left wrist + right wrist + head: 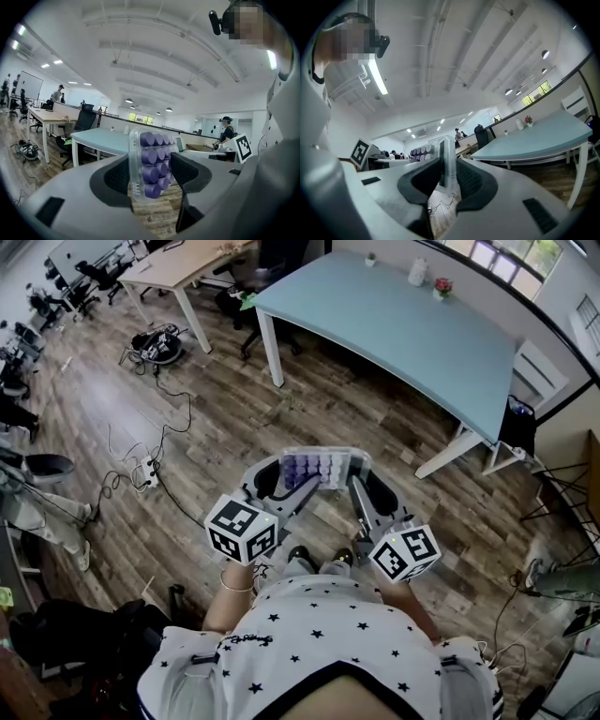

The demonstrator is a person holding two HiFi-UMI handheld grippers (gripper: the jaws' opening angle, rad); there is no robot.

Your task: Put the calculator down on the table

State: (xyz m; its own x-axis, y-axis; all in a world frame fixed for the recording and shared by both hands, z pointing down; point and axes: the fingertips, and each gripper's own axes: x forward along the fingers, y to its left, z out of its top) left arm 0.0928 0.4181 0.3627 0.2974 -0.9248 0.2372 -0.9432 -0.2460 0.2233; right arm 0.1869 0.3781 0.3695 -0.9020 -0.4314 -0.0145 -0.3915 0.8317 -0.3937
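A clear plastic calculator with round purple keys [319,468] hangs in the air above the wood-plank floor [309,399] — carried between both grippers. The left gripper [151,174] has its jaws wide, both pads against the calculator. The right gripper [446,176] pinches the thin clear edge. The long pale-blue table [403,329] stands well apart — ahead of the person's star-print shirt [319,624].

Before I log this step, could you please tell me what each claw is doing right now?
Left claw: closed on the calculator, holding it.
Right claw: closed on the same calculator's clear edge.
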